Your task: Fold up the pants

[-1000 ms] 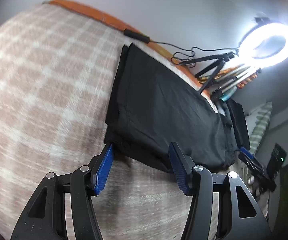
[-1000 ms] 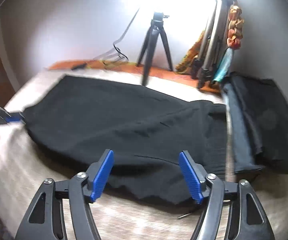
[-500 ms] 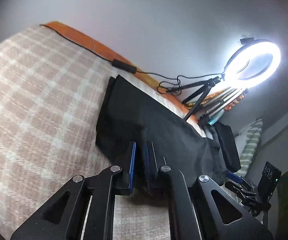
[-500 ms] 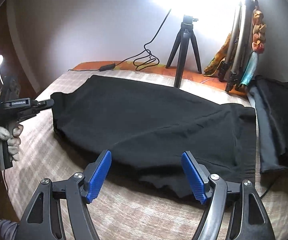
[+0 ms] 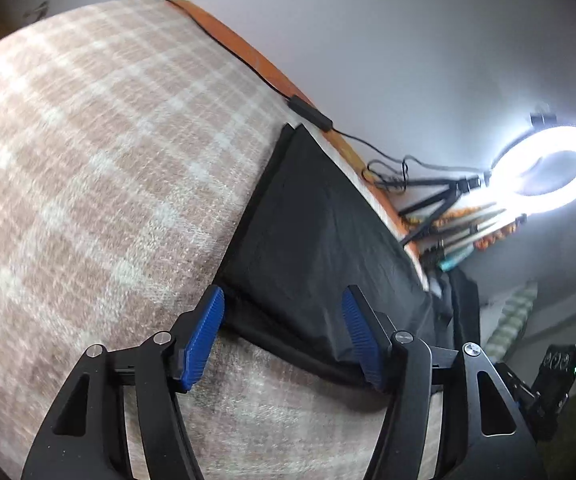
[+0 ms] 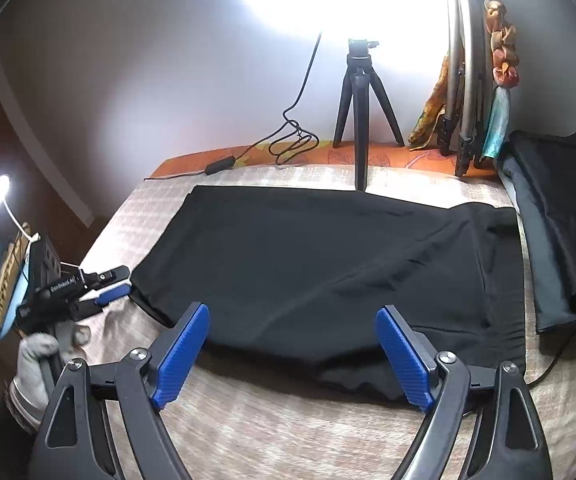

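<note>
Black pants [image 6: 328, 264] lie flat on the checked bedspread [image 6: 248, 432], folded lengthwise, hem end to the left and waist to the right. In the left wrist view the pants [image 5: 320, 240] run away toward the ring light. My left gripper [image 5: 284, 336] is open and empty, its blue pads either side of the near hem corner, just above it. It also shows in the right wrist view [image 6: 104, 292] at the pants' left end. My right gripper [image 6: 292, 356] is open and empty over the pants' near edge.
A ring light [image 5: 548, 176] on a black tripod [image 6: 360, 96] stands at the far edge by the wall. Its cable [image 6: 288, 140] lies on the orange sheet. More dark clothes [image 6: 556, 220] lie at the right. Folded stands and scarves [image 6: 480, 64] lean in the corner.
My left gripper was shut half a second ago and is open now, low at the hem corner. My right gripper stays open and has moved a little nearer the pants' edge.
</note>
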Available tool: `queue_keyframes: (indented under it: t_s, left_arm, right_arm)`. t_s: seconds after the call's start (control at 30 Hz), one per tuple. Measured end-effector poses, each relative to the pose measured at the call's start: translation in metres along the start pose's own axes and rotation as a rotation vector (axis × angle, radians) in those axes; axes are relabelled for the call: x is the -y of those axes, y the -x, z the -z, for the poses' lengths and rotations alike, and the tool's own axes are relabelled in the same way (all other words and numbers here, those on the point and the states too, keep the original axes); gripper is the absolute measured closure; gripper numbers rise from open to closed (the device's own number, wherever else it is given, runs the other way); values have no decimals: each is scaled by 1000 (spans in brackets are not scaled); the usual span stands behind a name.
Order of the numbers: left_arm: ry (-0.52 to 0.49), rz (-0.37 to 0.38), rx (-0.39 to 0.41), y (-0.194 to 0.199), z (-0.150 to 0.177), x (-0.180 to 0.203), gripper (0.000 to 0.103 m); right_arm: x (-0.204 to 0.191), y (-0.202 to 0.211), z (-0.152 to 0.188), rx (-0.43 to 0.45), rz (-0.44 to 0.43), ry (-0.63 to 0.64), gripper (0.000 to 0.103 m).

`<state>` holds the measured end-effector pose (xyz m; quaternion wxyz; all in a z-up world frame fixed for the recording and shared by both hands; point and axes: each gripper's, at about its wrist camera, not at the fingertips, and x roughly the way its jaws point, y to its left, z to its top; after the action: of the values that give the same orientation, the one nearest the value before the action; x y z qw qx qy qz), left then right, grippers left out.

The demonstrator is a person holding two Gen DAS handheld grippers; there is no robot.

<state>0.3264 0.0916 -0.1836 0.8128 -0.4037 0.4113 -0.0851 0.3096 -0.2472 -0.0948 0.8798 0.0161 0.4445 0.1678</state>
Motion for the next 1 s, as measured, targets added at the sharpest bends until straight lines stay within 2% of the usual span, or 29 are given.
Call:
queue_keyframes:
  t_s: [0.13, 0.2, 0.37, 0.43, 0.53, 0.57, 0.6, 0.63, 0.7, 0.87, 1.0]
  left_arm:
    - [78, 0, 29, 17, 16, -11, 42]
    - [76, 5, 23, 15, 18, -11, 37]
    - [75, 31, 28, -4, 2, -7, 36]
    - [69, 36, 59, -11, -3, -3, 36]
    - [34, 50, 88, -21, -5, 3, 44]
    - [22, 63, 89, -25, -5, 5, 60]
    - [19, 72, 83, -28, -5, 5, 83]
    - [23, 83, 74, -34, -5, 4, 89]
    - [2, 101, 79, -37, -2, 6, 96]
    - [-142, 123, 133, -26, 6, 29, 96]
    - [-213, 106, 129, -29, 11, 40, 96]
  right_arm:
    - [-14, 1, -20, -13, -48, -11, 16]
    - [-22, 3, -27, -4, -58, 9, 16]
    - [-43, -9, -39, -22, -99, 28, 16]
    - [-49, -19, -44, -40, -108, 24, 16]
    - [-61, -37, -51, -67, -106, 41, 16]
    - [-66, -44, -55, -78, -104, 51, 16]
    - [-69, -49, -57, -86, -102, 56, 16]
    - [-73, -56, -61, -99, -102, 62, 16]
    - [-81, -72, -68, -133, -113, 76, 16]
    - [-97, -114, -86, -207, -121, 96, 16]
    - [-112, -154, -101, -261, -133, 105, 17]
